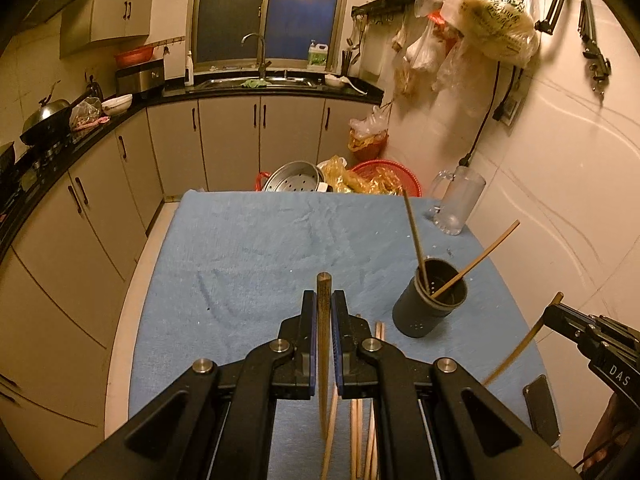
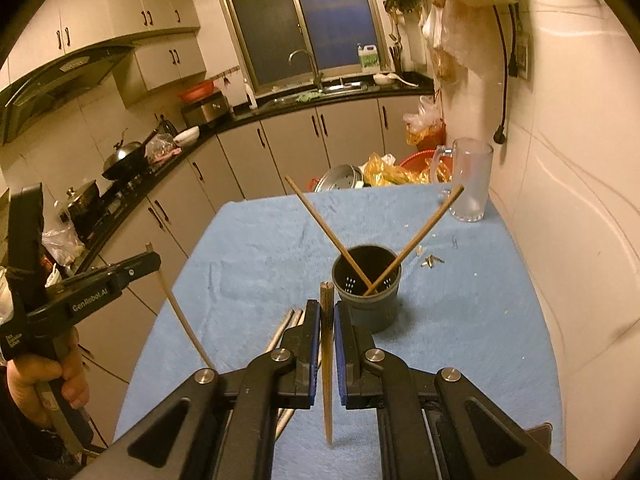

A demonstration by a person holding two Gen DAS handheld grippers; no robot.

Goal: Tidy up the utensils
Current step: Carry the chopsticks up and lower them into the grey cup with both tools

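Two wrist fisheyes — close over the towelled table (image 1: 248, 240), both facing the sink (image 2: 340, 88).

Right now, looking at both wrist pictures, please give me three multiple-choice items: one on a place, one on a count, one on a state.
1. Where does the glass mug stand?
A. inside the dark holder
B. at the far right corner of the blue cloth
C. on the sink counter

2. How many chopsticks stand in the dark holder?
A. none
B. two
C. five

3. What does the left gripper hold?
A. nothing, its fingers are wide open
B. a spoon
C. one chopstick

Key: 1 B, the mug sits on the blue cloth near the wall. 2 B, two sticks lean crossed in the holder. 3 C, the held chopstick is pinched between the fingers; the right gripper grips one likewise.
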